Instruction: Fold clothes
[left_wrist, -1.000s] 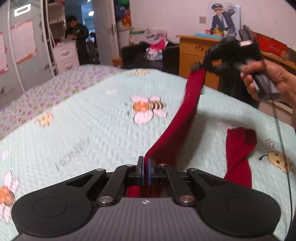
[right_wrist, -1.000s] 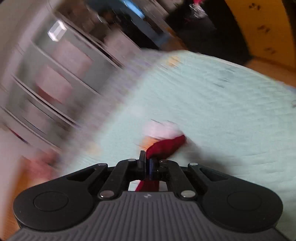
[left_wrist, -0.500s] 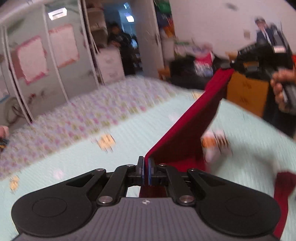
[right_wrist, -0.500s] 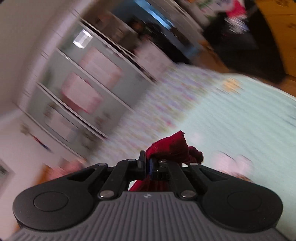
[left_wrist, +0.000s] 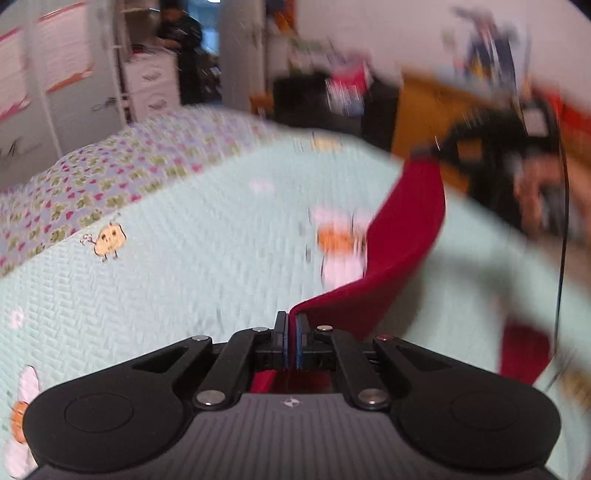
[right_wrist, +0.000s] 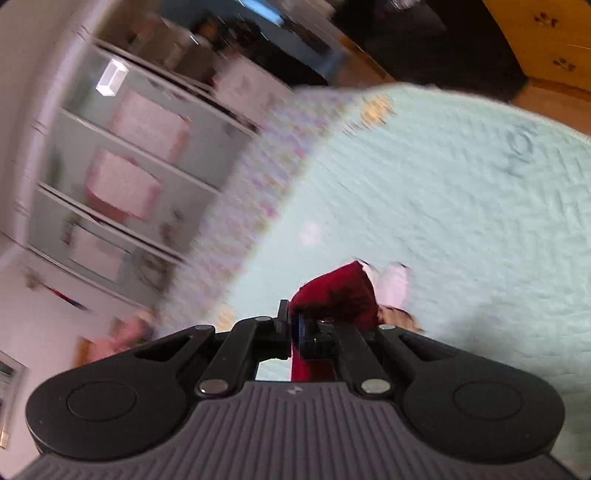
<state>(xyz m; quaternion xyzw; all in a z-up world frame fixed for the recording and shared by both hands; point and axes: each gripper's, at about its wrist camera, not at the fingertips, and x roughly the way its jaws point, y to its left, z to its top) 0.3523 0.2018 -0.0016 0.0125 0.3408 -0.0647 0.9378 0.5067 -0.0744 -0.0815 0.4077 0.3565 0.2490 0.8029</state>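
While we hold both grippers above the bed, the left gripper and right gripper each pinch an end of the red cloth, which sags between them.

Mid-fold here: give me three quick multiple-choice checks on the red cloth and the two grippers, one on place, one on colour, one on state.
1. Where does the red cloth run in the left wrist view?
A. From the left gripper up to the right gripper
B. Flat on the floor
C. Over the wardrobe door

2. What colour is the quilt under the cloth?
A. Dark brown
B. Pale mint green
C. Bright yellow

3. How does the left gripper stand?
A. Wide open, empty
B. Shut on the cloth
C. Shut on nothing

Answers: 1 A, the band spans gripper to gripper above the bed. 2 B, a mint quilt with bee prints. 3 B, its pads pinch the red edge.
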